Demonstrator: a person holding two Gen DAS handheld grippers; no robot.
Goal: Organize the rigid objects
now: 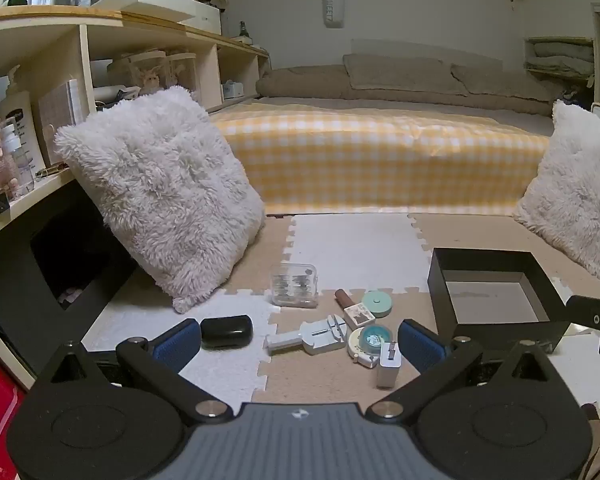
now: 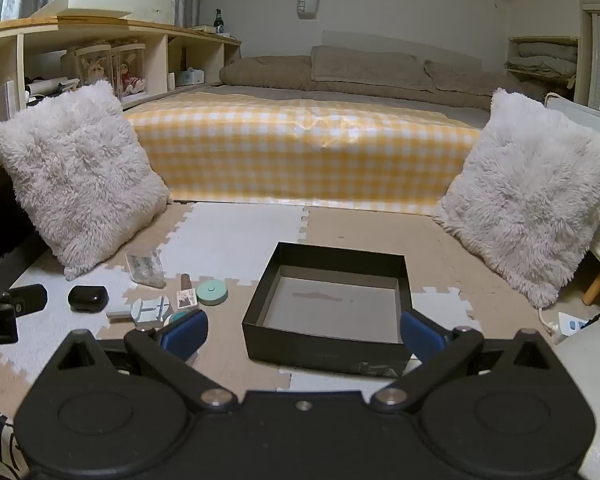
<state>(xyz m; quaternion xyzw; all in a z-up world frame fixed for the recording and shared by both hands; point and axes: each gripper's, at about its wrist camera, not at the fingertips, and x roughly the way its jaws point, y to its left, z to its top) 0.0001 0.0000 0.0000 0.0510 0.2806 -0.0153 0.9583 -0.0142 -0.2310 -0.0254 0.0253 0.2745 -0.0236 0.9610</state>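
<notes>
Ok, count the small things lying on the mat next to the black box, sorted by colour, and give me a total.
Black: 1, the case
Clear: 1, the plastic box
White or cream: 4, the tool, the plug, the printed block, the tape roll
Mint: 1, the disc
Brown: 1, the tube
Total: 8

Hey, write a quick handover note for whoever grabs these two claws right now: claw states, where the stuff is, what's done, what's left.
Left claw: open, empty, hovering over the clutter.
Right claw: open, empty, facing the black box.
Box sits on the foam mat; nothing in it.
Left of the box, on the mat: black case, clear plastic case, white tool, mint round tin, open round tin, white charger, small tube.
Done: nothing yet. Left: presumably move every item into the box.
</notes>
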